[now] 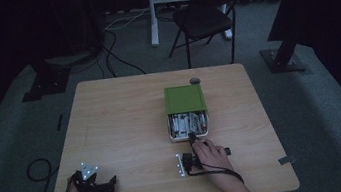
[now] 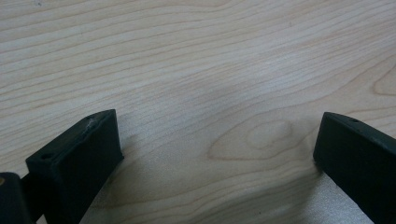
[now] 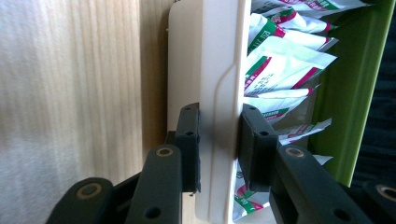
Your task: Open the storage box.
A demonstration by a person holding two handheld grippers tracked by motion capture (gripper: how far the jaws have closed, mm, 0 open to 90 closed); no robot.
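A white plastic box [image 3: 205, 93] of paper sachets [image 3: 280, 60] with a slid-back green lid [image 1: 184, 98], right of table centre, looks light and rigid; the right gripper [image 3: 219, 144] pinches its near wall, the left gripper [image 2: 219, 154] rests wide open.

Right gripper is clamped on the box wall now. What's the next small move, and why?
Probably pull the white box gently toward the table's near edge. The right gripper is shut on its front wall, sachets sit inside, the green lid is slid back, and the left gripper rests open on the table.
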